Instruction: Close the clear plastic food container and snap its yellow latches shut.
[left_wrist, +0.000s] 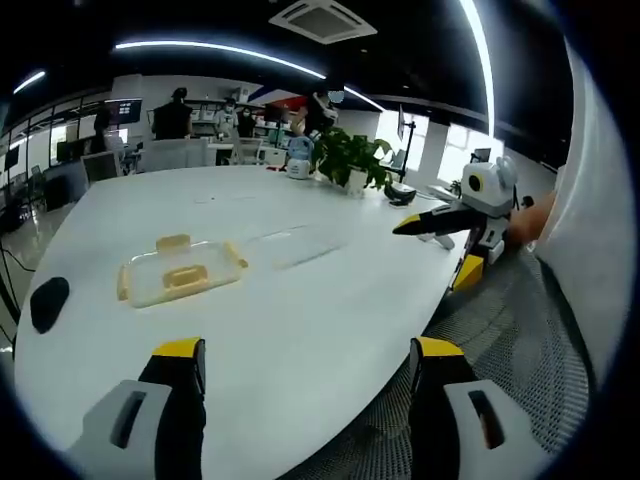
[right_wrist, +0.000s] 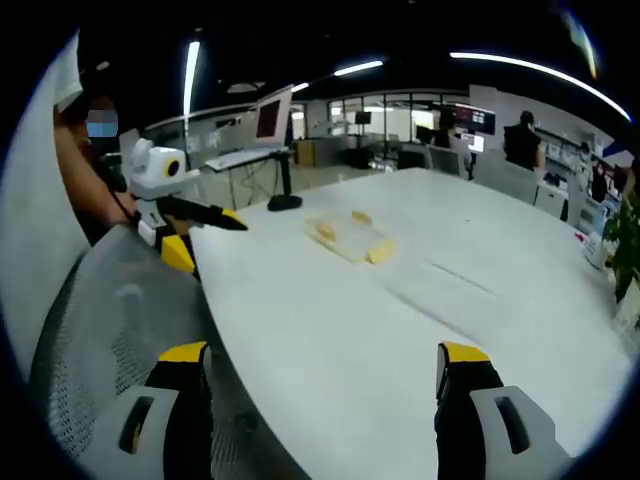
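Two tools, left tool (left_wrist: 308, 375) and right tool (right_wrist: 325, 385), gape wide, empty; clear plastic yellow-latched container (left_wrist: 181, 270) lies at 10 o'clock on white table (left_wrist: 330, 290).

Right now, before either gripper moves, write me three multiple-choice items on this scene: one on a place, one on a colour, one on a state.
1. Where is the clear plastic food container?
A. On the white table
B. On the mesh chair
C. Held in a gripper

2. What colour are the container's latches?
A. Red
B. Yellow
C. Blue

3. How do the left gripper jaws stand?
A. Shut on the container
B. Shut on nothing
C. Open, apart from the container

Answers:
1. A, it lies flat on the tabletop in both views.
2. B, yellow tabs show at its edges.
3. C, the jaws stand wide apart with table between them; the right gripper is likewise open.
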